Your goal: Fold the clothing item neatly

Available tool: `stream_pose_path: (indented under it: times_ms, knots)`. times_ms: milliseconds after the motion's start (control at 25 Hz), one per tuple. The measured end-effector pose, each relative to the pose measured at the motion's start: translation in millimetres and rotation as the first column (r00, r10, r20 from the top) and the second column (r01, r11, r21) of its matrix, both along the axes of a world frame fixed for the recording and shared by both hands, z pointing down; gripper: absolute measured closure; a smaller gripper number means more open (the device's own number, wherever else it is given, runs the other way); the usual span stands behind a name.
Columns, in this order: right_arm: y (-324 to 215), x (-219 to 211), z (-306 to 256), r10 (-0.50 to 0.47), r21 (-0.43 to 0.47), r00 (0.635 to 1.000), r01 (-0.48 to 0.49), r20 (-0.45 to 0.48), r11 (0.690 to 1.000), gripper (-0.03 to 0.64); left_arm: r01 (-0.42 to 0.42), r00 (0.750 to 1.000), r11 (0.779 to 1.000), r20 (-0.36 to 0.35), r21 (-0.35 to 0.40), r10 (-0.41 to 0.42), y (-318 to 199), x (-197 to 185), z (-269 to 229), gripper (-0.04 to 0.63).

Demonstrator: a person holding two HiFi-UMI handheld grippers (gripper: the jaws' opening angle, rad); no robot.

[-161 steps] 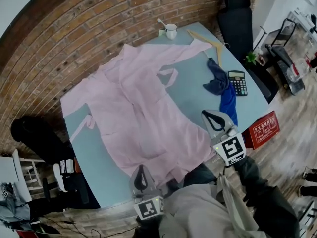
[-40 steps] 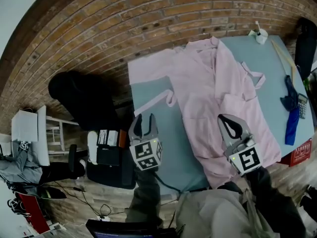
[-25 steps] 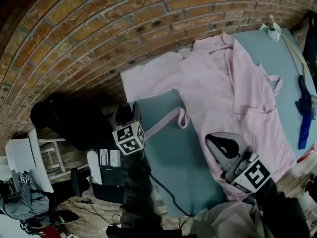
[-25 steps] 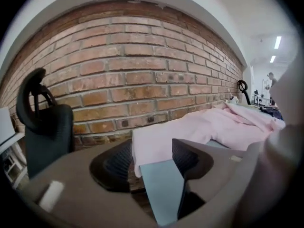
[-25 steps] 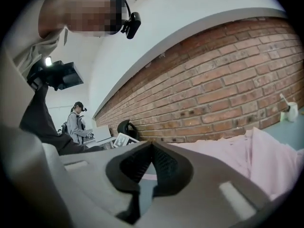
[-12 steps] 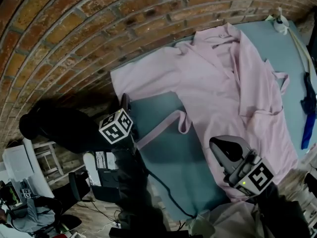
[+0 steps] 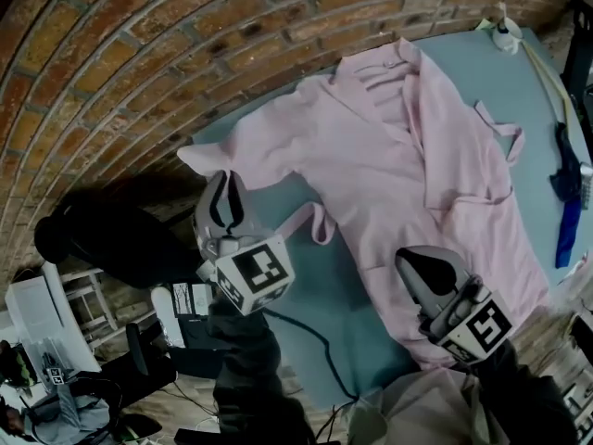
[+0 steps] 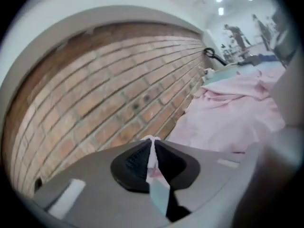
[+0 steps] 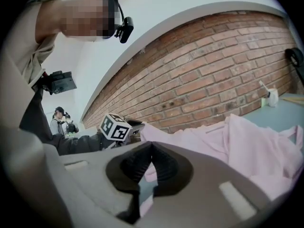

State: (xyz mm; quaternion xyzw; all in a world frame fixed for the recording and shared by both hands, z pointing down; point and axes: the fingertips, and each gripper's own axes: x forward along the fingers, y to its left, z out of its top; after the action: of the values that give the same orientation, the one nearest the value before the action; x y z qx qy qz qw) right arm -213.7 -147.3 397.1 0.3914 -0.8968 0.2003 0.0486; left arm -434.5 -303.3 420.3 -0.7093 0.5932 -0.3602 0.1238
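At the table's edge, left gripper just clamped pink robe; right gripper closed.

Holds the grey plastic left gripper, marker cube toward the camera, out ahead on a dark-sleeved left arm, pointing slightly downward. Has just been closing its black-padded fingers, pinched on a thin fold of the pale pink cloth garment. Holds the matching grey right gripper nearer the body on a dark-sleeved right arm, angled up-left in the head view, fingers pressed together at the tips; cannot tell whether cloth sits between them.
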Motion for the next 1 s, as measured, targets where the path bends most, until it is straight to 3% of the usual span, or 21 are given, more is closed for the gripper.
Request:
stream_pose_path:
  times_ms: [80, 120, 200, 280, 360, 400, 440, 480, 560, 600, 680, 800, 840, 920, 1000]
  knots:
    - [0, 25, -17, 0.068, 0.046, 0.998, -0.068, 0.003, 0.997, 0.615, -0.164, 0.985, 0.985, 0.059, 0.051, 0.161, 18, 74, -30, 0.571]
    - [1, 40, -26, 0.111, 0.07, 0.994, -0.111, 0.006, 0.991, 0.615, -0.249, 0.968, 0.966, 0.058, 0.063, 0.246, 32, 113, -39, 0.571]
    - [6, 74, -43, 0.202, 0.112, 0.979, -0.201, 0.003, 0.973, 0.615, -0.419, 0.908, 0.905, 0.015, 0.068, 0.419, 64, 192, -43, 0.569]
    - [13, 110, -58, 0.289, 0.147, 0.957, -0.285, -0.008, 0.947, 0.615, -0.576, 0.809, 0.815, -0.103, 0.063, 0.579, 100, 268, -33, 0.567]
    - [23, 144, -67, 0.362, 0.17, 0.932, -0.354, -0.02, 0.92, 0.615, -0.687, 0.682, 0.725, -0.297, 0.053, 0.668, 138, 329, -17, 0.552]
    - [28, 158, -67, 0.391, 0.174, 0.92, -0.381, -0.026, 0.908, 0.615, -0.721, 0.619, 0.691, -0.408, 0.042, 0.671, 157, 351, -8, 0.535]
    - [33, 171, -66, 0.415, 0.174, 0.909, -0.403, -0.032, 0.898, 0.615, -0.743, 0.563, 0.669, -0.516, 0.028, 0.646, 175, 367, -1, 0.459]
    - [38, 181, -64, 0.433, 0.17, 0.901, -0.421, -0.036, 0.891, 0.615, -0.751, 0.517, 0.66, -0.61, 0.013, 0.6, 190, 377, 5, 0.353]
    - [48, 195, -60, 0.452, 0.158, 0.891, -0.441, -0.04, 0.884, 0.615, -0.743, 0.462, 0.669, -0.735, -0.016, 0.496, 209, 381, 12, 0.327]
    - [53, 200, -58, 0.453, 0.151, 0.89, -0.443, -0.044, 0.884, 0.615, -0.736, 0.452, 0.676, -0.766, -0.031, 0.457, 215, 379, 14, 0.328]
    - [65, 204, -51, 0.442, 0.14, 0.895, -0.431, -0.063, 0.891, 0.615, -0.706, 0.465, 0.706, -0.784, -0.047, 0.412, 222, 367, 15, 0.37]
    - [84, 205, -40, 0.405, 0.18, 0.902, -0.378, -0.151, 0.908, 0.615, -0.582, 0.48, 0.813, -0.813, -0.012, 0.331, 218, 335, -5, 0.474]
    - [91, 207, -36, 0.393, 0.206, 0.9, -0.355, -0.19, 0.912, 0.615, -0.538, 0.484, 0.843, -0.821, -0.007, 0.302, 219, 323, -13, 0.563]
    - [108, 214, -28, 0.365, 0.232, 0.894, -0.309, -0.259, 0.922, 0.615, -0.486, 0.501, 0.874, -0.82, -0.003, 0.276, 230, 304, -22, 0.588]
    - [132, 225, -14, 0.314, 0.175, 0.9, -0.271, -0.302, 0.947, 0.615, -0.468, 0.536, 0.884, -0.8, -0.017, 0.269, 252, 295, -24, 0.578]
